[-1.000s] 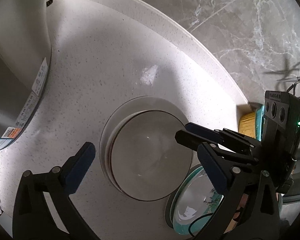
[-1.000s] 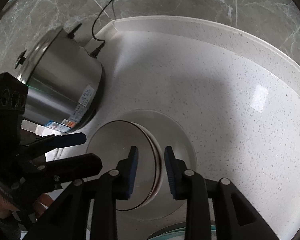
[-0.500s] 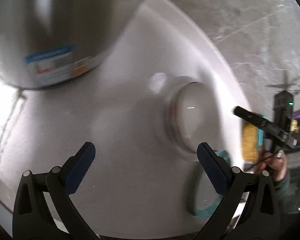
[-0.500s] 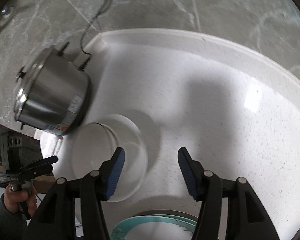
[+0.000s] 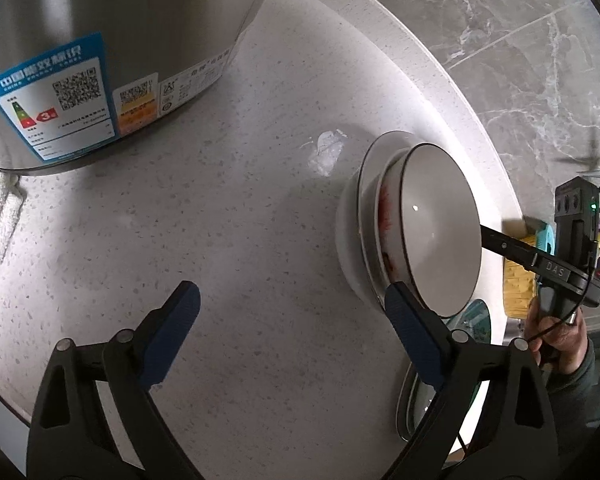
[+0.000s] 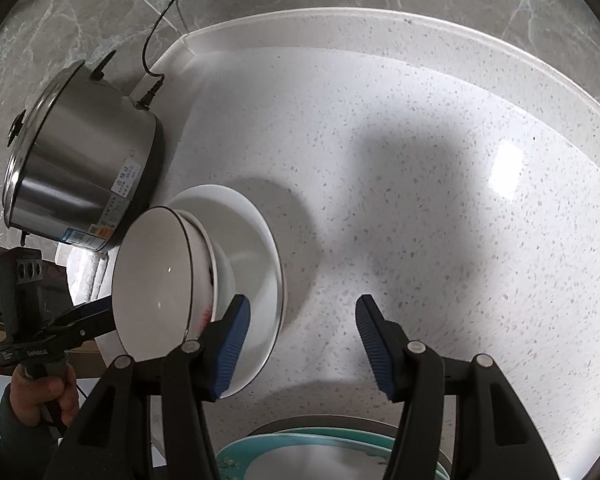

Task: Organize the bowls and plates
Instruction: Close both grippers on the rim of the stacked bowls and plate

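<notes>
Only in the left view are the pot's labels [image 5: 46, 96] readable; its cord [image 6: 162, 20] is seen only from the right. The bowl [image 6: 156, 280] sits stacked on a plate [image 6: 256, 264]. The left gripper [image 5: 292, 336], angled down, is closing on nothing; the right gripper [image 6: 300, 348] is held spread, empty.

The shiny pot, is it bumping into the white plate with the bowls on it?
Apart. The left wrist view shows a wide strip of bare speckled counter between the pot and the white plate.

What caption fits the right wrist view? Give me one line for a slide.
Right gripper open and empty over the speckled countertop, beside nested bowls stacked on a white plate.
</notes>
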Demonstrator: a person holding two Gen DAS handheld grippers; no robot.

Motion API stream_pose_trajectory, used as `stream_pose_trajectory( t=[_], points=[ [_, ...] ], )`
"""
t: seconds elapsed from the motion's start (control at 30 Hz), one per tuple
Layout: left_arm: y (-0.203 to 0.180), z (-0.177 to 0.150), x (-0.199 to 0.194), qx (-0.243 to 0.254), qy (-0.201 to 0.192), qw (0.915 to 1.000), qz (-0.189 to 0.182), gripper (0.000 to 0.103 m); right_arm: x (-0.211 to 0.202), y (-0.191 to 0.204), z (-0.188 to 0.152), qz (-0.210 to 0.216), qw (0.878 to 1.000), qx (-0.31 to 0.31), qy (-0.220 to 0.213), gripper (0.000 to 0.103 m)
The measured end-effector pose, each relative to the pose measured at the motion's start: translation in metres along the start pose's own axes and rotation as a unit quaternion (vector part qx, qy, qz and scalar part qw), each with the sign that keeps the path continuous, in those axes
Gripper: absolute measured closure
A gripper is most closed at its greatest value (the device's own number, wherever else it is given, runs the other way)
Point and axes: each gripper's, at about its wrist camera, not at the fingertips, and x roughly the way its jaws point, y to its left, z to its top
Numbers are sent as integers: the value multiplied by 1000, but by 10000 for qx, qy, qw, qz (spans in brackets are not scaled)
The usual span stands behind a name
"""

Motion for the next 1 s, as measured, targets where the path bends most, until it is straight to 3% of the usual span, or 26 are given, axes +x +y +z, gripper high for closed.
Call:
stream_pose_trajectory(
  t=[0.33, 0.73, 1.0],
  points=[
    [2, 8, 17, -67, 53, 9999, 90, 9, 4, -5, 1, 34, 10000, 8, 65, 44],
    [2, 23, 9, 263, -4, 9990, 353, 8, 16, 2, 1, 98, 9998, -88, 162, 44],
    [-14, 27, 6, 470, -149, 9954, 817, 8, 31, 3, -1, 136, 9995, -52, 283, 47]
  ],
)
